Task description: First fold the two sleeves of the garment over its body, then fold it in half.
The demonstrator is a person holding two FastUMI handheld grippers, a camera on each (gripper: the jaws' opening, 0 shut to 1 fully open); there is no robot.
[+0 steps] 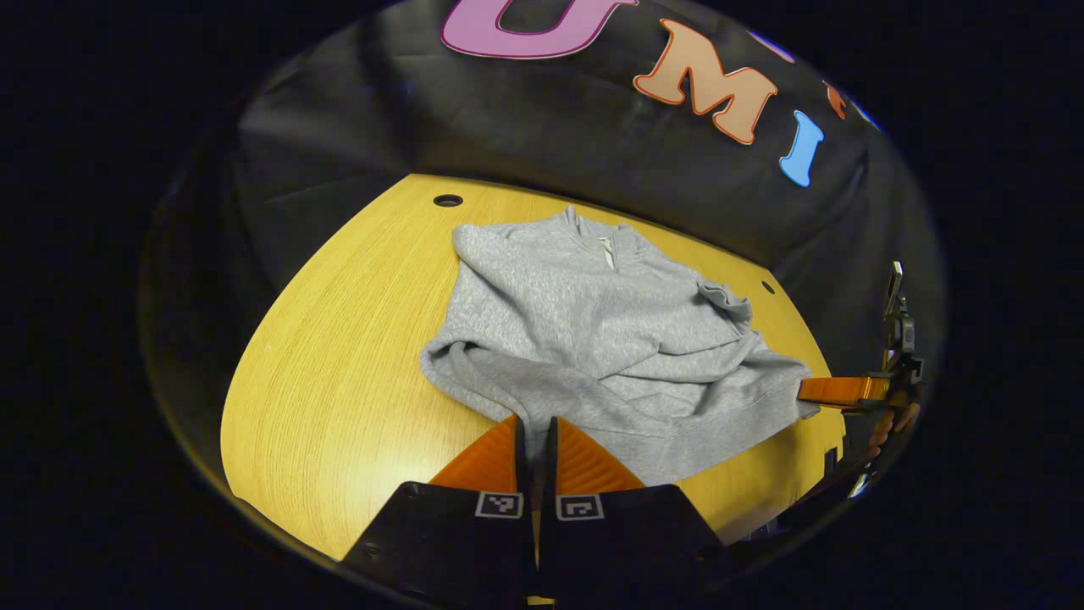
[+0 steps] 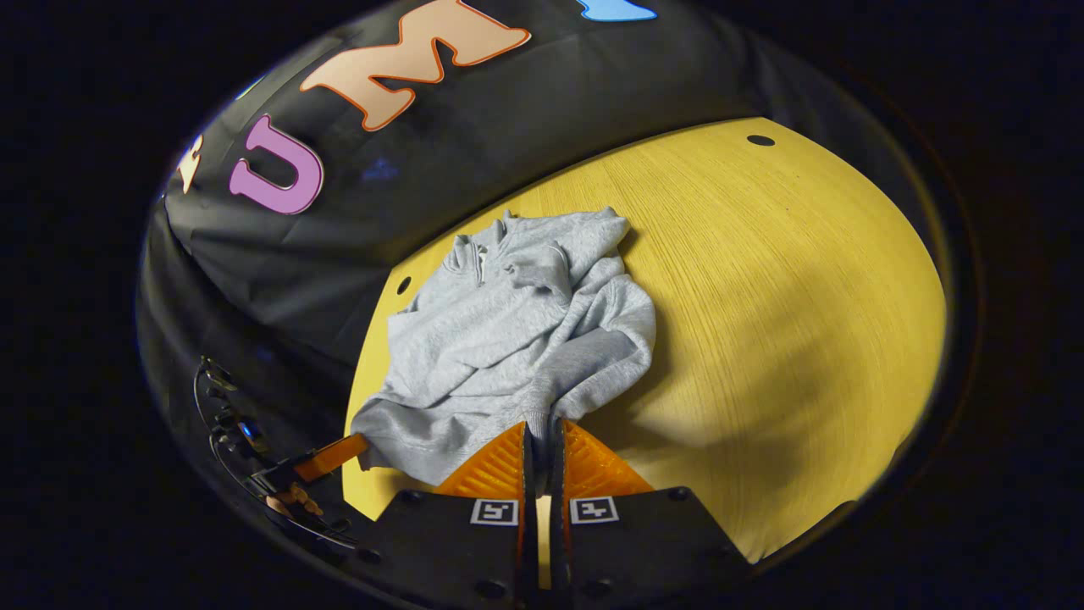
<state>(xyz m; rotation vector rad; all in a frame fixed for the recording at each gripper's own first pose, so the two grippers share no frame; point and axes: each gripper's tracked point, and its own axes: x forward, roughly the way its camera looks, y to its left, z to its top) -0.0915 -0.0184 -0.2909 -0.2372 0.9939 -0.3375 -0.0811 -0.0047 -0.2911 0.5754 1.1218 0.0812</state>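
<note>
Both grippers [image 1: 535, 428] [image 2: 542, 432] pinching grey sweatshirt [image 1: 584, 330] hem on table [image 1: 339, 356].

Light falls from above, bright on the table [image 1: 339, 356], dim toward the booth wall. Left gripper view: pale glare patch on the table at lower centre-left. Right gripper view: broad soft shadow across the table [image 2: 788, 280] at right and lower right; darker shadow under the garment [image 2: 508, 339]. Fisheye bends the table edges; periphery darkens and softens. Centre sharp.
</note>
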